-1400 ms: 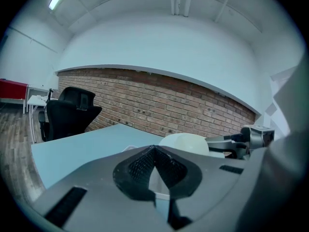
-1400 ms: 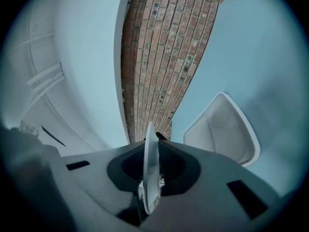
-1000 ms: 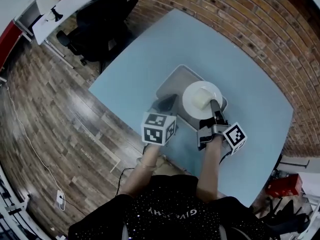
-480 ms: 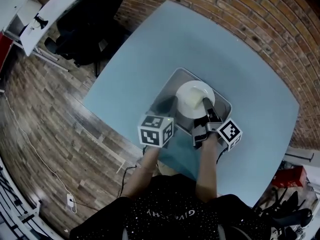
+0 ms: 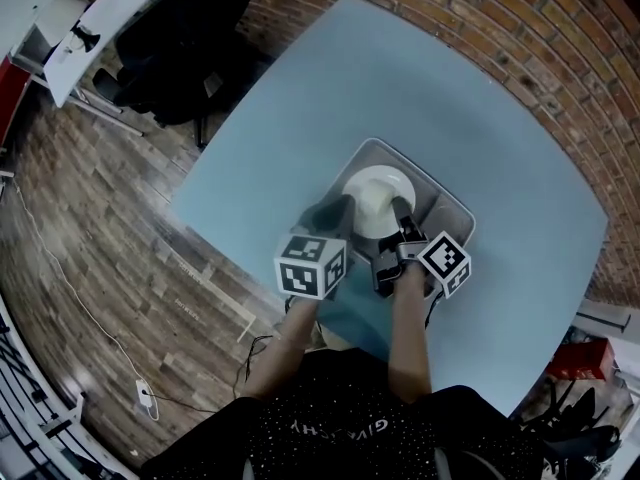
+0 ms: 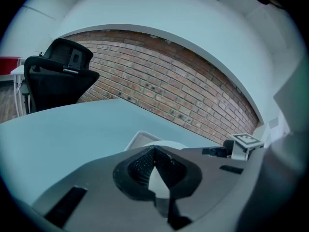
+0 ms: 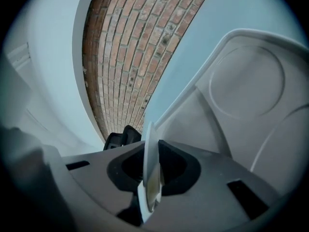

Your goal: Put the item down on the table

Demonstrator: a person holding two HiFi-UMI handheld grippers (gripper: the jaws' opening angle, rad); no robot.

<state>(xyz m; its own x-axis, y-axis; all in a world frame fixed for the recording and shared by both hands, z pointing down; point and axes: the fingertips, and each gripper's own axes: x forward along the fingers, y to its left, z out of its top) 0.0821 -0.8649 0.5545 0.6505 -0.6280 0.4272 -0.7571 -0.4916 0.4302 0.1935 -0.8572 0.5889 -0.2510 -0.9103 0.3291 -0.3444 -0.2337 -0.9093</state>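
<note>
A white plate (image 5: 373, 194) hangs over the grey compartment tray (image 5: 452, 208) on the light-blue table (image 5: 400, 78). My right gripper (image 5: 400, 209) is shut on the plate's near rim. In the right gripper view the plate (image 7: 149, 149) stands edge-on between the jaws, with the tray (image 7: 246, 81) and its round hollow beyond. My left gripper (image 5: 333, 212) hovers at the tray's left end, just left of the plate. In the left gripper view its jaws (image 6: 154, 150) meet at the tips with nothing held. The plate's rim (image 6: 170, 143) shows behind them.
A black office chair (image 5: 190, 38) and a white desk (image 5: 100, 8) stand on the wooden floor beyond the table's far left corner. A brick wall (image 6: 159, 86) runs along the table's far side. The table's near edge is close to the tray.
The right gripper has carried the plate leftward, from the tray's right part toward its left-centre, and the plate looks smaller. The left gripper stayed at the tray's left end.
</note>
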